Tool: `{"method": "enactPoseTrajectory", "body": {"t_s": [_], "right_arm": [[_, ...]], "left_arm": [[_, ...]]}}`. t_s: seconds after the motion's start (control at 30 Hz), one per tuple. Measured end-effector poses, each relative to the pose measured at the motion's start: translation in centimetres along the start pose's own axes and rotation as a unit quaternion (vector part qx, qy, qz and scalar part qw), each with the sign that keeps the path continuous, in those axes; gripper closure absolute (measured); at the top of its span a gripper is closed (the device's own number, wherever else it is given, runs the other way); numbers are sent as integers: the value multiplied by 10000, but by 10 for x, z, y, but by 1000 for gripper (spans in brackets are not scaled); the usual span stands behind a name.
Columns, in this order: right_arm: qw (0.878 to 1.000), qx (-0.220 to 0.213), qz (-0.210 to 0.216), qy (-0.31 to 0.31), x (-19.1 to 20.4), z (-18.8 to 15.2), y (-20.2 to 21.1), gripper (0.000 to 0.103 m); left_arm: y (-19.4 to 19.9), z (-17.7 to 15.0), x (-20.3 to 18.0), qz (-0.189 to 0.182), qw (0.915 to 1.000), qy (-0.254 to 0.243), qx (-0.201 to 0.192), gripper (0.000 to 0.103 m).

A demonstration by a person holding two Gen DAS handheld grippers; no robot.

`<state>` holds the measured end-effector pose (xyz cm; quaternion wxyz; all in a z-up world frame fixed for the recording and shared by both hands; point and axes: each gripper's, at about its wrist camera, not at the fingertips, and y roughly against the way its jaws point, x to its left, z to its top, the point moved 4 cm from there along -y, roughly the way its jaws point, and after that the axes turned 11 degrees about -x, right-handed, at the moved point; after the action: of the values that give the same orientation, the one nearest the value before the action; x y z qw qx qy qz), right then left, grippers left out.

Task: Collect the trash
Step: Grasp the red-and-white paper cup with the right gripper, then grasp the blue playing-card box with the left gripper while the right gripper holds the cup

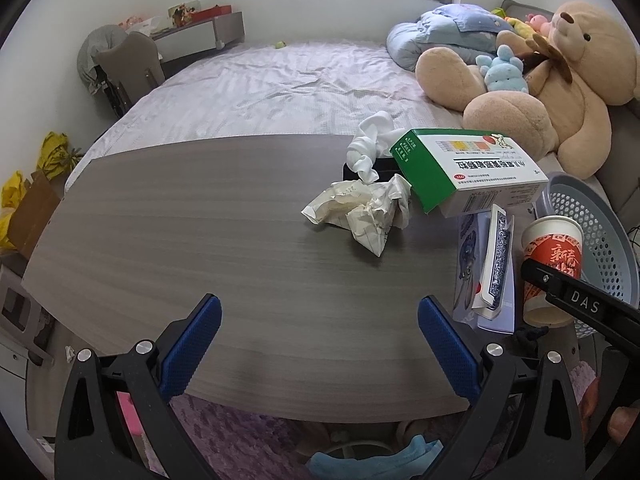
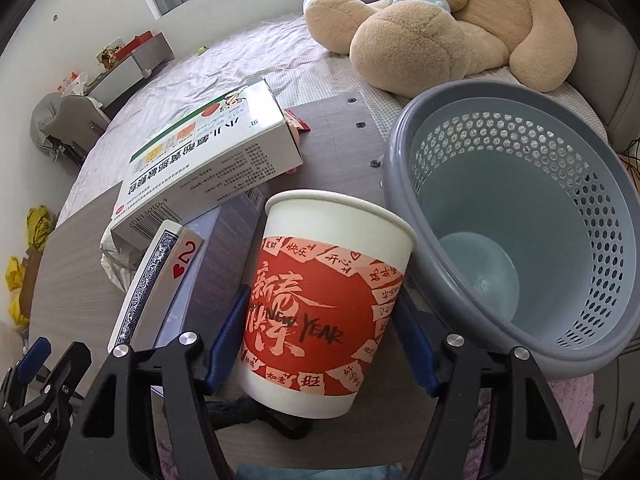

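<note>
Paper cup point(image 2: 324, 308): white with a red band reading "NEW YEAR", tilted between the blue pads of the right gripper point(image 2: 320, 344), which is clamped on its lower half; its bottom hangs clear of the tabletop. From the left wrist view it point(image 1: 552, 264) sits at the table's right edge, with a black finger marked "DAS" across its side.
Basket point(image 2: 600, 344): grey perforated bin with a solid rim, tipped toward the right wrist camera, just right of the cup and touching or nearly touching it. Inside, only its pale blue floor shows.
Left gripper point(image 1: 320, 344): fingers spread wide apart, nothing between them, hovering over bare wood near the table's front edge.
Table point(image 1: 200, 240): grey wood-grain top in front of a bed point(image 1: 260, 88).
Medicine box point(image 1: 468, 168): 1 green-and-white carton with an open end flap, propped at a slant on the things under it, behind the cup.
Playing cards point(image 2: 156, 276): blue-backed, a 2 of hearts on top, leaning against a dark blue booklet point(image 2: 224, 256) just left of the cup.
Crumpled paper point(image 1: 364, 212): cream wad near the table's middle, left of the carton.
White cloth point(image 1: 370, 148): twisted wad behind the paper, beside the carton.
Teddy bear point(image 1: 552, 80): large and tan, on the bed behind the basket, a small blue plush point(image 1: 504, 70) against it.
</note>
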<state>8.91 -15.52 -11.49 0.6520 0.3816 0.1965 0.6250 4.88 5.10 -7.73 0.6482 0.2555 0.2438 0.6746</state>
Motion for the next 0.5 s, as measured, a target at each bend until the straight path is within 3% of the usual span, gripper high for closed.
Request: {"method": "enactPoseTrajectory", "body": {"t_s": [0.5], "right_arm": [[9976, -664, 174, -112, -24, -4, 62, 36]], "left_arm": [[15, 3, -37, -629, 9978, -111, -151, 6]]}}
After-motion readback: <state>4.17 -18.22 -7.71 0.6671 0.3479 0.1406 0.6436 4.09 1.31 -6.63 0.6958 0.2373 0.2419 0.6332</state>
